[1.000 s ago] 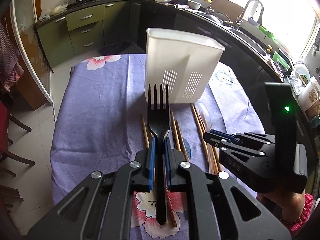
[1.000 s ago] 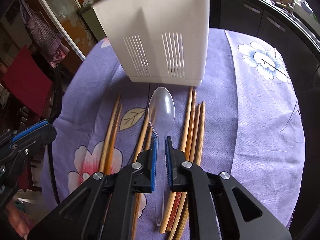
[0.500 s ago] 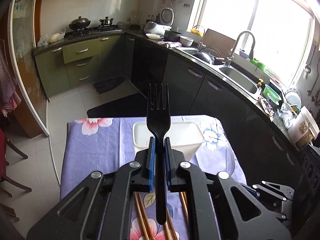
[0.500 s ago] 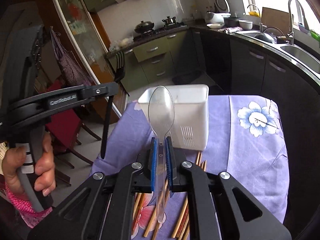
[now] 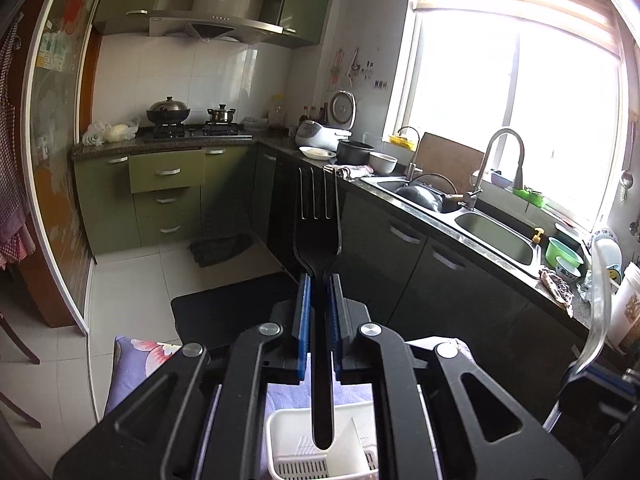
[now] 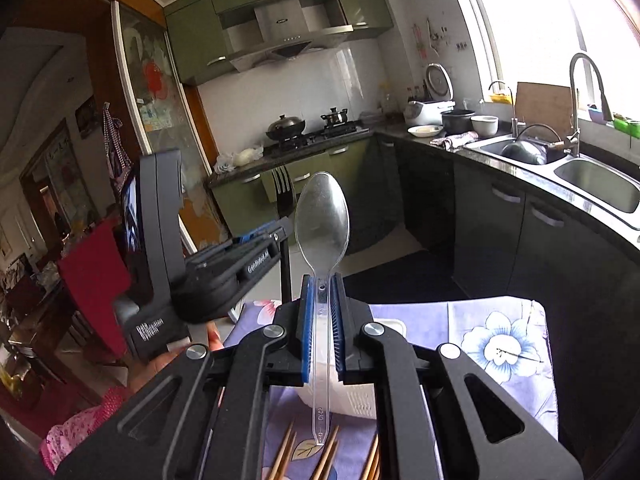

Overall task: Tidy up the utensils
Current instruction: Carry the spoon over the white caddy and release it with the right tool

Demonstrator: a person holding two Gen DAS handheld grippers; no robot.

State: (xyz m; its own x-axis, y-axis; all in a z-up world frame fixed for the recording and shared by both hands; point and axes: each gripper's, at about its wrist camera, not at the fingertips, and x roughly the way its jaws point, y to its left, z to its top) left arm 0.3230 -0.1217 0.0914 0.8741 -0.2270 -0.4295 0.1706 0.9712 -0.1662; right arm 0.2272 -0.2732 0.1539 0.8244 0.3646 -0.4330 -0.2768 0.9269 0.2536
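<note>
My left gripper [image 5: 318, 284] is shut on a black plastic fork [image 5: 317, 224], held upright with tines up; its handle end hangs over the open white utensil caddy [image 5: 288, 432] below. My right gripper [image 6: 322, 284] is shut on a clear plastic spoon [image 6: 322, 220], bowl up, handle end hanging in front of the caddy [image 6: 360, 400]. The left gripper [image 6: 280, 236] with its fork [image 6: 283, 192] shows at the left of the right wrist view. The spoon [image 5: 600, 300] shows at the right edge of the left wrist view. Several wooden chopsticks [image 6: 326, 460] lie on the purple floral tablecloth [image 6: 500, 344].
The table stands in a kitchen. Dark cabinets and a sink [image 6: 600, 184] run along the right, a stove with pots [image 5: 188, 120] stands at the back. A red chair [image 6: 92, 276] and the person's hand [image 6: 212, 340] are at the left.
Both grippers have risen and tilted up from the table, lifting the fork and spoon. The left one has moved over the caddy. The views now look across the kitchen.
</note>
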